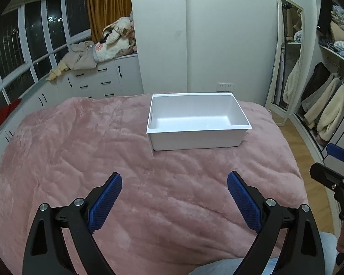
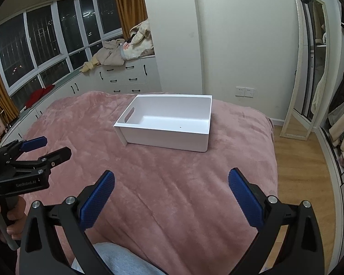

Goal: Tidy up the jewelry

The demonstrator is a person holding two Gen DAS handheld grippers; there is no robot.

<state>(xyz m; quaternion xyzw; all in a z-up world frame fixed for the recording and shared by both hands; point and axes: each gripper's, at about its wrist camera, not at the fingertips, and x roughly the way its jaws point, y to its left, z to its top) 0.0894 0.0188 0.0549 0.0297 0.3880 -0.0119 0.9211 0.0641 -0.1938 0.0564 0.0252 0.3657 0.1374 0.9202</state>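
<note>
A white rectangular bin (image 1: 196,137) stands on the pink bed cover (image 1: 80,151). Its inside looks empty apart from one tiny dark speck (image 1: 207,125). It also shows in the right wrist view (image 2: 167,137), with a handle slot in its left wall. No jewelry is recognisable in either view. My left gripper (image 1: 174,178) is open and empty, held above the cover short of the bin. My right gripper (image 2: 171,176) is open and empty too, also short of the bin. Each gripper shows at the edge of the other's view.
White drawers (image 1: 103,80) with piled clothes (image 1: 103,45) line the window wall on the left. A standing mirror (image 1: 286,57) and an open wardrobe (image 1: 328,91) stand on the right, beyond a strip of wooden floor (image 2: 295,160).
</note>
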